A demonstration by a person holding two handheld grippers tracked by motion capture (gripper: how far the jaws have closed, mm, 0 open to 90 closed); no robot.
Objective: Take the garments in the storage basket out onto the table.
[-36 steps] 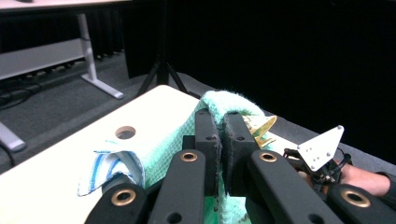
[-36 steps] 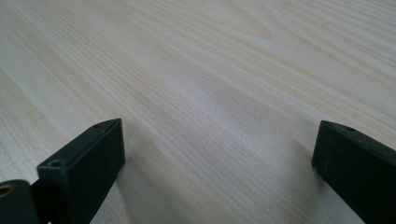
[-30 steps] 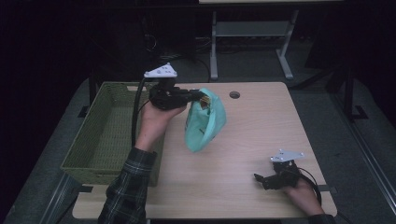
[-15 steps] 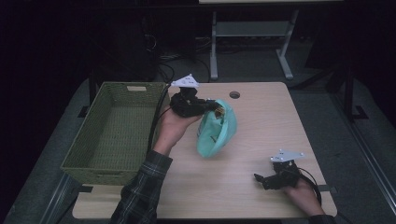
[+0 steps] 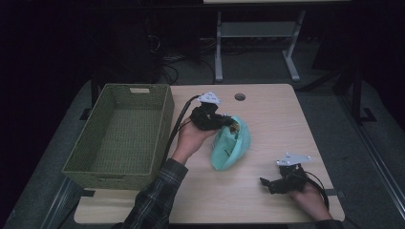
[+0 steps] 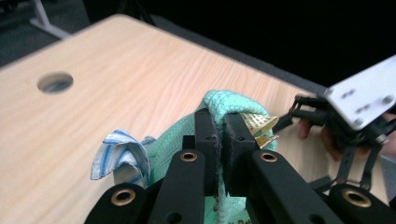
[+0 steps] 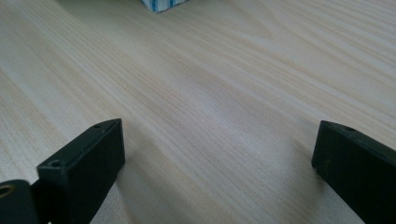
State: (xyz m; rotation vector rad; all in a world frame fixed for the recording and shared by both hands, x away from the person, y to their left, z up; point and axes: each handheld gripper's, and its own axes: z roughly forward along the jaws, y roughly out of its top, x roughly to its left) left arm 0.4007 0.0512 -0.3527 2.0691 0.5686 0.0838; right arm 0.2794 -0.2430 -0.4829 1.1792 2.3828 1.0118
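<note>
My left gripper hangs over the middle of the table, shut on the top edge of a mint-green cloth. The cloth droops from the jaws and its lower end reaches the tabletop. In the left gripper view the jaws pinch a fold of the green cloth, with a yellow mesh tag beside them and a blue-and-white striped piece at the left. My right gripper rests near the table's front right, open; its jaws stand wide apart over bare wood.
A green woven basket sits along the table's left side, with nothing visible inside. A round cable hole lies at the back of the wooden table. A metal stand stands on the floor behind.
My left gripper has carried the green cloth rightward and nearer the person, away from the basket, and lower toward the tabletop. The right gripper has stayed put.
</note>
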